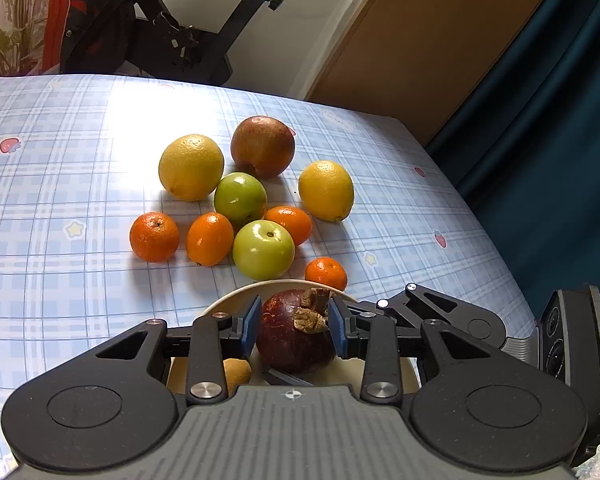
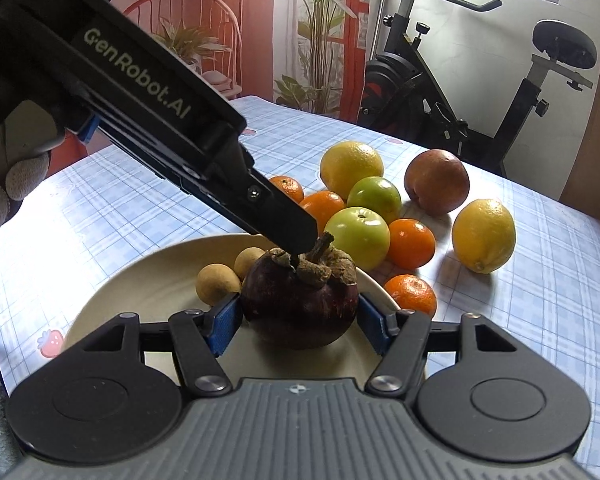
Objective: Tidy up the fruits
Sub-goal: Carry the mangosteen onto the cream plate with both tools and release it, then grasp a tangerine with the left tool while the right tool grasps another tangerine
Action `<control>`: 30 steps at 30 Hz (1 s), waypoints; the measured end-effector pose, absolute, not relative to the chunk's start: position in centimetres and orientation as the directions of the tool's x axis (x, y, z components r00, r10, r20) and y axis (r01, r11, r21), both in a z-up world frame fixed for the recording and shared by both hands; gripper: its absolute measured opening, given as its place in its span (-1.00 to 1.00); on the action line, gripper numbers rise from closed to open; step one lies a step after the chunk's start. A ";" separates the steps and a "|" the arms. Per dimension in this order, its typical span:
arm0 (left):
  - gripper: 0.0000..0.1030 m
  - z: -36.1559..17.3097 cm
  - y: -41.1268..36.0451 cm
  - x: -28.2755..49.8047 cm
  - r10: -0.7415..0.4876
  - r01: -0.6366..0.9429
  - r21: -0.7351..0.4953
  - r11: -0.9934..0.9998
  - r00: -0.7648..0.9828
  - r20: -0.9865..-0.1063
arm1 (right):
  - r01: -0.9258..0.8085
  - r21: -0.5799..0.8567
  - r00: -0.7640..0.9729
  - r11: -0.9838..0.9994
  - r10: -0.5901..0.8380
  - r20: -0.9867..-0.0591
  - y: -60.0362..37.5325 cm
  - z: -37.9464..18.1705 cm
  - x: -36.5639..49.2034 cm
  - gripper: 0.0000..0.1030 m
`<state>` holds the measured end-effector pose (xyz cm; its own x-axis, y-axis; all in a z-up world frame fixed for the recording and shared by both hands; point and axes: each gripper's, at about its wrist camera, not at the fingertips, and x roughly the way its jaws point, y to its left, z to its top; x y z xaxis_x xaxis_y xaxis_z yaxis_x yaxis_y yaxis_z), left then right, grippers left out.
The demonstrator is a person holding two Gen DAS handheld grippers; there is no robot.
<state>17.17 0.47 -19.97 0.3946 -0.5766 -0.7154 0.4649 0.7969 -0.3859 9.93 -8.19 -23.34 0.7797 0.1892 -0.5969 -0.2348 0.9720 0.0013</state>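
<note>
mangosteen [image 2: 300, 300] sits on the cream plate [image 2: 140, 280] near the front of the worktop [image 1: 60, 200], beside two small tan longans [image 2: 216, 283]. both grippers are on it at once. right gripper [image 2: 300, 320] brackets the dark body, its blue pads [image 2: 224, 326] against either flank, so it looks closed on the fruit. left gripper [image 1: 294, 322] comes in steeply from above with its jaws set narrow at the dry calyx and stem; its own camera shows the pads hard by the crown, though whether they truly pinch it or only flank it is hard to tell.

remaining fruit lies loose beyond the plate: two lemons [image 1: 326, 190], a reddish apple [image 1: 263, 146], two green apples [image 1: 263, 249] and four small oranges [image 1: 154, 237], one of them just beside the plate rim.

main risk, as a judgement, is the double hold. if the two hands pull in different directions, the brittle calyx could snap off or the round fruit could squirt out of the right pads and roll among the longans. lifting by the stem alone would likely fail for the same reason. a sideways tug could also drag the plate into the orange at its rim and set the loose pile rolling toward the worktop edge.
</note>
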 end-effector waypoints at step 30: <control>-0.27 -17.7 3.7 19.9 -0.395 0.256 -0.301 0.919 0.610 -0.687 | -0.064 0.187 0.805 0.980 0.161 -0.571 -18.0 -21.7 10.0 -0.21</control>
<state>19.94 3.73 -17.67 0.6101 -0.3949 -0.6869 0.2559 0.9187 -0.3009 10.02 -18.00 -21.69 0.8050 0.1612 -0.5710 -0.0638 0.9803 0.1868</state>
